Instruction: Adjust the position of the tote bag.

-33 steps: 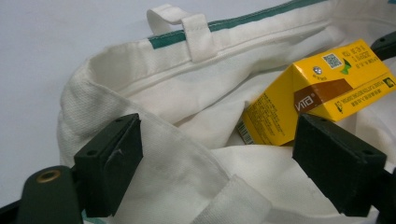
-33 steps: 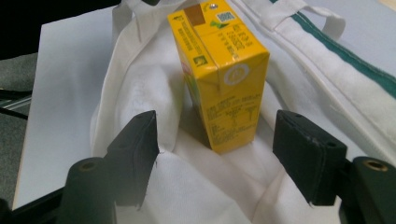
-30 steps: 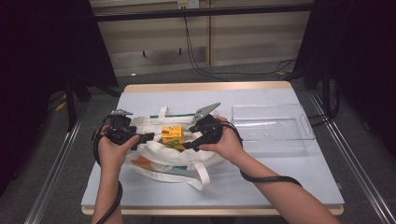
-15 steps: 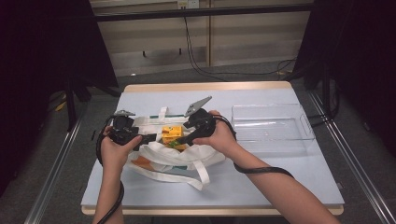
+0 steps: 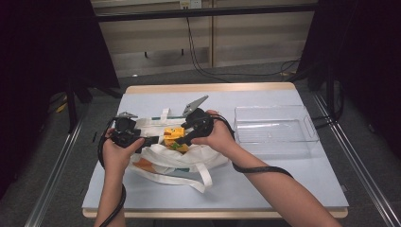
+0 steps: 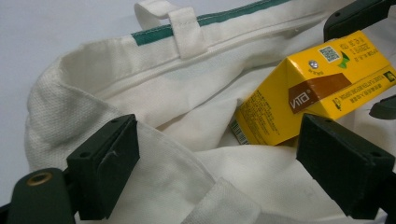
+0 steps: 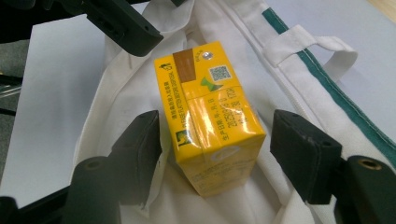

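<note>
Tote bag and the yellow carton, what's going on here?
A person works two handheld grippers over a white tote bag lying on the table. The left gripper is closed on the bag's rim and holds it open. The right gripper straddles a yellow drink carton in the bag's mouth; its jaws have just been closing, but there are gaps on both sides, so the carton isn't gripped yet. A clear plastic tray sits beside the bag.
</note>
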